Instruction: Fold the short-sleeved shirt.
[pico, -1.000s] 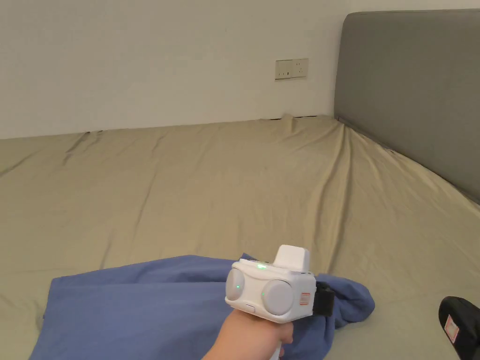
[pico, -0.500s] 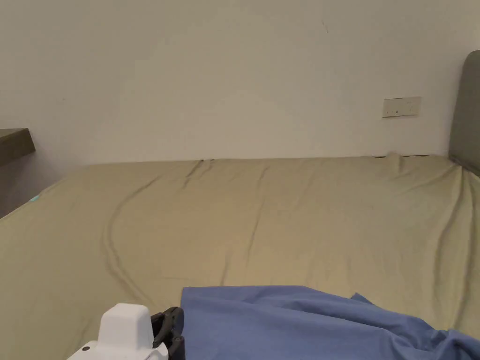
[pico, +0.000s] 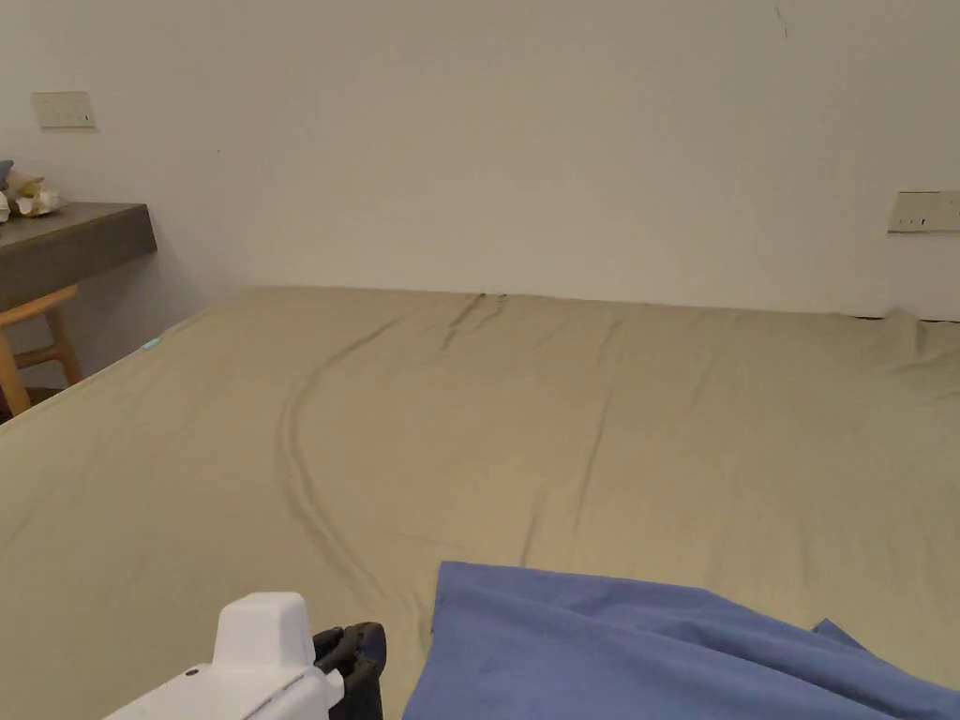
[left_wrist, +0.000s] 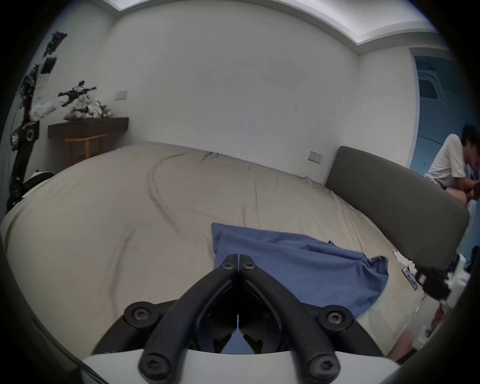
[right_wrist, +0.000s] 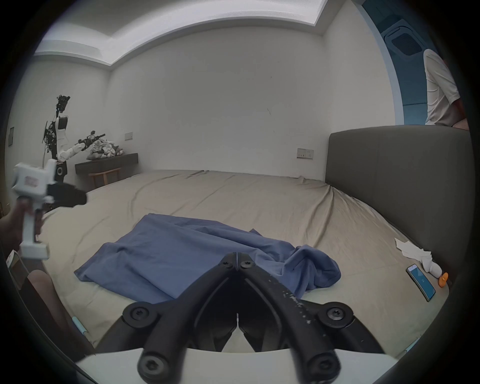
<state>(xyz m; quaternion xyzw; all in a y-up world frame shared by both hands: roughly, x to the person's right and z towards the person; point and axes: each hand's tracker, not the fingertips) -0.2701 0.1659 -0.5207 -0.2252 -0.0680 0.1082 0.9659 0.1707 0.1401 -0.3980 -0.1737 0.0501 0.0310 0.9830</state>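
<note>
Since the earlier frames the left gripper (pico: 361, 656) had left its place over the shirt's bunched right end and now sat at the lower left of the head view, just beside the left edge of the blue short-sleeved shirt (pico: 656, 656); the headboard that stood at the right then was out of the head view, likely camera swing. Shirt lay loosely spread on the tan bed (pico: 469, 422), flatter at its left, bunched and rumpled toward its right end (right_wrist: 311, 267). Left gripper view: fingers (left_wrist: 228, 265) together, tips meeting with nothing between them, seen over the shirt's near left edge (left_wrist: 285, 259); contact with the cloth could not be told. Right gripper (right_wrist: 237, 261) fingers likewise closed tip to tip, empty, seen against the middle of the shirt; height above the cloth could not be told. Right gripper view also showed the left gripper (right_wrist: 75, 198) held up at far left, clear of the shirt. Around: grey headboard (right_wrist: 389, 181) at the right; beside it on the bed a phone (right_wrist: 420, 285), crumpled white tissue (right_wrist: 413, 252), a small orange object (right_wrist: 442, 278). Dark shelf (pico: 75, 239) at far left, wooden stool (pico: 37, 337) beneath it. Nothing lay on the shirt itself. A person in white (left_wrist: 449, 161) sat beyond the headboard.
</note>
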